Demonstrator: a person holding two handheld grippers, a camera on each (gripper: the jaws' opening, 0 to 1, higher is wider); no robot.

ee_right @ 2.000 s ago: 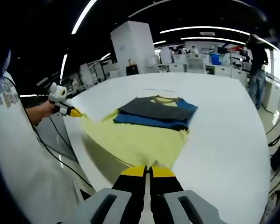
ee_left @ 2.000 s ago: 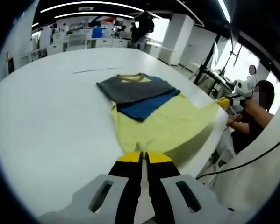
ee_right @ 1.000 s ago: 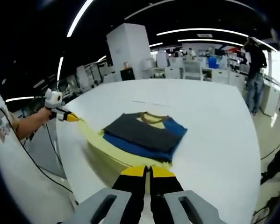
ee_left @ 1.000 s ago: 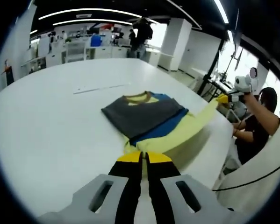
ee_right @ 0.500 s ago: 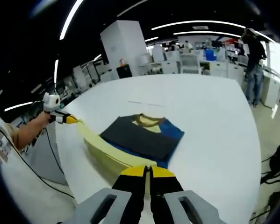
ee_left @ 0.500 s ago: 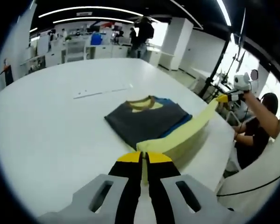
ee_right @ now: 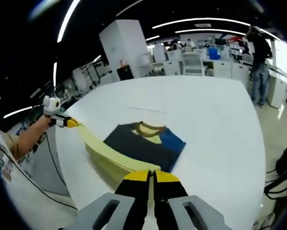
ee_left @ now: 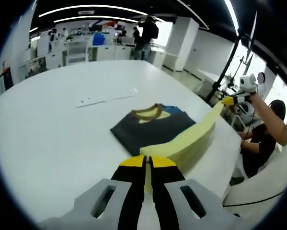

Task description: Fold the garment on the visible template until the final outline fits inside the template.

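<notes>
The left tool (ee_left: 146, 162) is clamped on one corner of the T-shirt's yellow hem (ee_left: 181, 141), its jaws pressed together with the cloth edge between them. The right tool (ee_right: 151, 176) is clamped the same way on the opposite corner; in the left gripper view it shows far right, held high in a hand (ee_left: 244, 93). In the right gripper view the left tool appears at the far left, yellow tips pinching the cloth.

Between the two tools the hem hangs as a taut yellow band, lifted off the white table (ee_left: 52, 139). Holding both corners at once keeps the edge straight, so the lower part can be laid over as one flat panel rather than bunching.

The rest of the T-shirt (ee_right: 145, 143) lies on the table, near the person's edge. Its sleeves are already folded inward: a dark grey layer covers most of the top, a blue patch shows at one side, and the yellow-lined collar points away from the person. A thin pale line (ee_left: 105, 97) lies on the table beyond the collar; whether it belongs to the template I cannot tell.

The step in hand looks like the bottom-to-collar fold, with the hem yet to be set down.
</notes>
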